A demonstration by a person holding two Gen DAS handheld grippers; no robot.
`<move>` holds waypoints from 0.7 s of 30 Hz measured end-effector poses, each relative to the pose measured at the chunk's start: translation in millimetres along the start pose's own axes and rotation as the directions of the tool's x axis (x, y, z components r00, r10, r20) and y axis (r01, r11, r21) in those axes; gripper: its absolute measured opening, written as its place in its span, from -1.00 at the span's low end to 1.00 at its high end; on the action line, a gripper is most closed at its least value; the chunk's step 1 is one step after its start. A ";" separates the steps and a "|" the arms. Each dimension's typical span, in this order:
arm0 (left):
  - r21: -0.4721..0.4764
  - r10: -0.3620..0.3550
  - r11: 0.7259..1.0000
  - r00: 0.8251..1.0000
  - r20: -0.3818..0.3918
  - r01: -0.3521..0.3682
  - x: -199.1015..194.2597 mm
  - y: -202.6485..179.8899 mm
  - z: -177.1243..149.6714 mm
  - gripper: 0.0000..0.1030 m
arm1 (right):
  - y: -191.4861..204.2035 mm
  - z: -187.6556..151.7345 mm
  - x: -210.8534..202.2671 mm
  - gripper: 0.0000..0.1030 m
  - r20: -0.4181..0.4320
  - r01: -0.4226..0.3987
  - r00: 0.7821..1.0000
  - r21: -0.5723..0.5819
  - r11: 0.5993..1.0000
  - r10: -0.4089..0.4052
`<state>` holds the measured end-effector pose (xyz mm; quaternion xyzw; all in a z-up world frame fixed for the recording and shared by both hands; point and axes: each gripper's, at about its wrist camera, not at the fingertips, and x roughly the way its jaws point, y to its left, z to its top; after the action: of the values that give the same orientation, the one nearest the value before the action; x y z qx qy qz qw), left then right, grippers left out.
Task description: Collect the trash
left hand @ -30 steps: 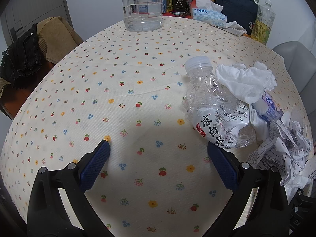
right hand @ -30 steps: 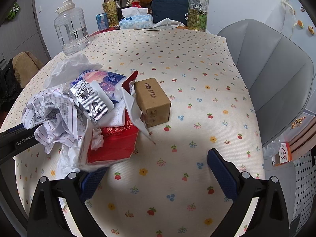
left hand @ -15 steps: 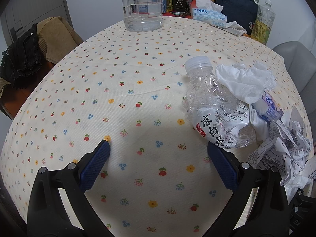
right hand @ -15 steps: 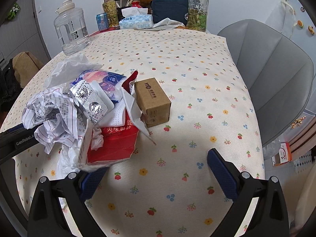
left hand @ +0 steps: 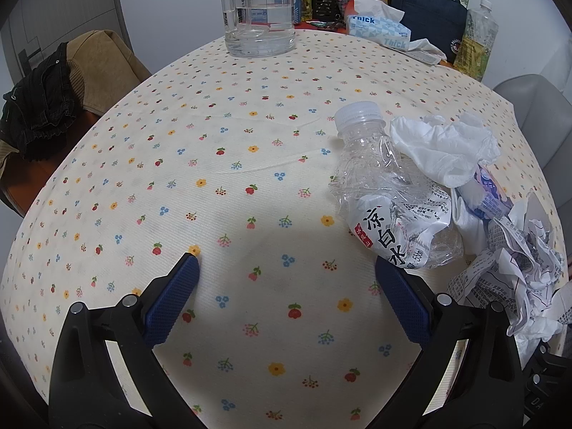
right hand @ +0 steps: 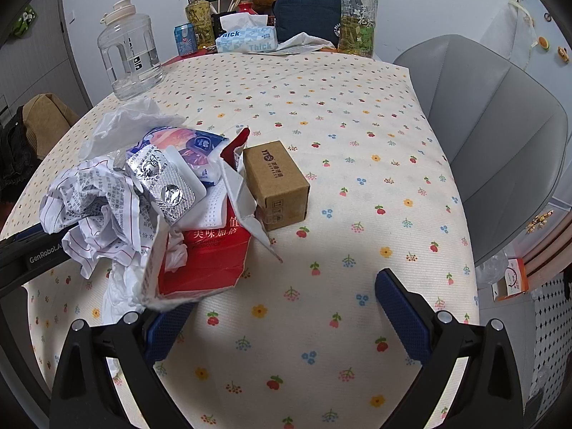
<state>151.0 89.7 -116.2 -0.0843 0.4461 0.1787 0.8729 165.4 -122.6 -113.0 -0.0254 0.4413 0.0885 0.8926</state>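
L gripper [left hand: 286, 279] wide open, empty; crushed water bottle [left hand: 386, 200] just ahead-right of its right finger. R gripper [right hand: 286, 300] also wide open, empty; red torn carton [right hand: 203, 257] over its left finger, cardboard box [right hand: 277, 184] ahead. Trash heaped together, prob. for quick pickup.

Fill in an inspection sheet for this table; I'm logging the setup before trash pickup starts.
Surface: floral tablecloth, mostly bare on the left side.
Job's things: crushed bottle, crumpled paper, blister pack, torn red packet and cardboard box, heaped together.
Clutter: water jug, tissue box, blue bag at the far edge.
Grippers: left gripper and right gripper open, empty.
Cables: nothing seen.
Surroundings: grey chair.
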 end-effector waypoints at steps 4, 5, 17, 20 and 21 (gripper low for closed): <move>0.000 0.000 1.000 1.000 0.000 0.000 0.1 0.0 0.1 0.91 | -0.6 0.1 -0.1 0.87 0.000 0.000 1.000 0.000 1.000 0.000; 0.000 0.000 1.000 1.000 0.000 0.000 0.4 0.0 0.4 0.91 | -0.7 0.0 -0.1 0.87 0.000 0.001 1.000 0.000 1.000 -0.001; 0.000 0.000 1.000 1.000 0.000 0.000 0.2 0.0 0.2 0.91 | 0.3 -0.6 -0.5 0.87 0.001 0.002 1.000 0.001 1.000 -0.002; 0.000 0.000 1.000 1.000 0.000 0.000 0.2 0.0 0.2 0.91 | -0.1 -0.6 -0.6 0.87 0.001 0.002 1.000 0.001 1.000 -0.002; 0.000 0.000 1.000 1.000 0.000 0.000 0.2 0.0 0.2 0.91 | 0.7 -0.9 -0.6 0.87 0.001 0.002 1.000 0.001 1.000 -0.002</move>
<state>151.3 89.8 -116.3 -0.0843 0.4461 0.1787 0.8729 164.2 -122.1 -113.0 -0.0253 0.4409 0.0873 0.8929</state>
